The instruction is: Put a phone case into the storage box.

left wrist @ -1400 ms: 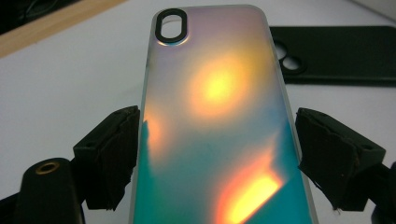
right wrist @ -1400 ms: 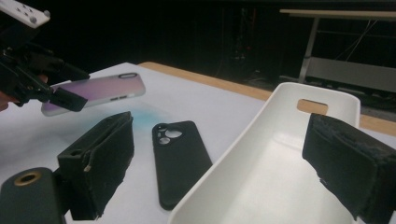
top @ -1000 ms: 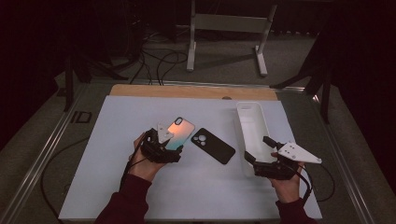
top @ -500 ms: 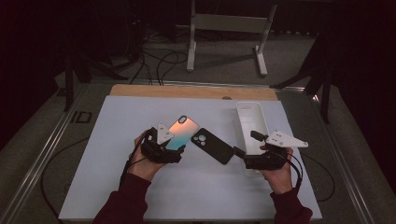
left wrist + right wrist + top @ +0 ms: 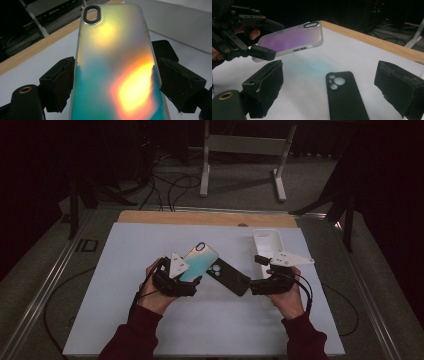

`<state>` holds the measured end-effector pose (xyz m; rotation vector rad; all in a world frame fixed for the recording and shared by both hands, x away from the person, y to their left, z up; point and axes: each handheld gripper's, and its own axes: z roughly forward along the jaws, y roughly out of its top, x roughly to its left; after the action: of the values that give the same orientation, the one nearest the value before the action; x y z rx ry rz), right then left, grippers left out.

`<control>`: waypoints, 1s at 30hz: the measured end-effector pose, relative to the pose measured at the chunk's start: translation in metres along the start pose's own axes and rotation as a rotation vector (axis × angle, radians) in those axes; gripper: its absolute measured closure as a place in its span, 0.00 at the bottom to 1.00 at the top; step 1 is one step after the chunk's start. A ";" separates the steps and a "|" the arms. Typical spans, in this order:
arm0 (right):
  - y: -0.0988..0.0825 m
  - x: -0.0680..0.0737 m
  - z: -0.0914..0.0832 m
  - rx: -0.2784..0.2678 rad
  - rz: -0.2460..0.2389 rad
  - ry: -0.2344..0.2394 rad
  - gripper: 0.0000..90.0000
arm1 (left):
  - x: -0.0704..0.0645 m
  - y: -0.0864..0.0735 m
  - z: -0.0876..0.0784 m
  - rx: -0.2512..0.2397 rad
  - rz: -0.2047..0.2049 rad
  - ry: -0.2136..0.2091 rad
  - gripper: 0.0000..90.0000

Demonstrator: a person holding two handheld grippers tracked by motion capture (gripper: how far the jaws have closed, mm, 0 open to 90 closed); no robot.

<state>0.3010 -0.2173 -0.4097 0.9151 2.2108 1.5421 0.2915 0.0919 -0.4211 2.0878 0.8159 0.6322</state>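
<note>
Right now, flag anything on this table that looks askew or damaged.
The glossy iridescent phone case is lifted off the table, tilted, clamped in the left tongs. The matte black phone case lies diagonally on the white mat. No damage visible.

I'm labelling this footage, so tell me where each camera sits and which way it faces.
High view: above the person's side, looking forward and down on the table; forearms, hands and both tools show.
Left gripper view: on the left tool, looking along its jaws at the iridescent case they clamp.
Right gripper view: on the right tool, open jaws facing the black case.
Both gripper views share the iridescent case.
</note>
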 end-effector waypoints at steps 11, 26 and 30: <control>0.001 0.000 0.010 -0.004 0.051 0.044 0.09 | -0.010 0.006 -0.005 -0.041 0.039 -0.043 0.19; 0.003 0.005 0.021 -0.006 0.097 0.100 0.09 | -0.030 0.015 -0.007 -0.089 0.108 -0.109 0.19; 0.003 0.006 0.024 -0.007 0.115 0.122 0.09 | -0.036 0.017 -0.007 -0.111 0.125 -0.122 0.19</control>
<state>0.3108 -0.1954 -0.4157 0.9870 2.2696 1.6985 0.2687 0.0606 -0.4089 2.0648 0.5726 0.5959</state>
